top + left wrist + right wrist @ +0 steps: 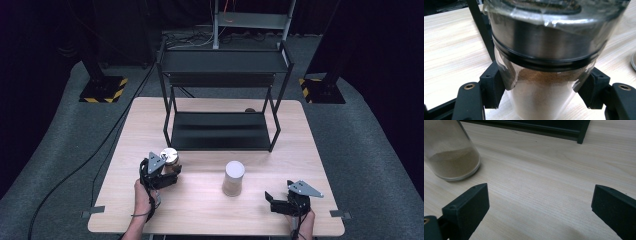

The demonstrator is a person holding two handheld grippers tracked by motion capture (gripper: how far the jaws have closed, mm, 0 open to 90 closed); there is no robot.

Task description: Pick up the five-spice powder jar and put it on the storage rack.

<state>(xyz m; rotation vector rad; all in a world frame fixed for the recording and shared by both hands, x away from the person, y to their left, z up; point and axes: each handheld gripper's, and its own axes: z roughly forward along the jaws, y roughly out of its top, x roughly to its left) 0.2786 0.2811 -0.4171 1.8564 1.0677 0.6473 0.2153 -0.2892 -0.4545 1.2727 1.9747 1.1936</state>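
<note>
A clear glass jar (541,100) with a steel lid (169,155) and brown powder inside stands at the table's front left. My left gripper (170,168) is shut on it, with a black pad pressed on each side of the glass just below the lid, as the left gripper view (544,87) shows. A second jar with a white lid (233,178), also holding brownish powder (452,162), stands near the middle front. My right gripper (276,200) is low at the front right, open and holding nothing (539,202), with that jar ahead to its left.
A black two-tier metal rack (222,95) stands at the back middle of the wooden table (200,210); its lower frame edge (544,130) lies beyond the right gripper. A small brown object (249,110) sits behind the rack. Bare wood lies between the two jars and the rack.
</note>
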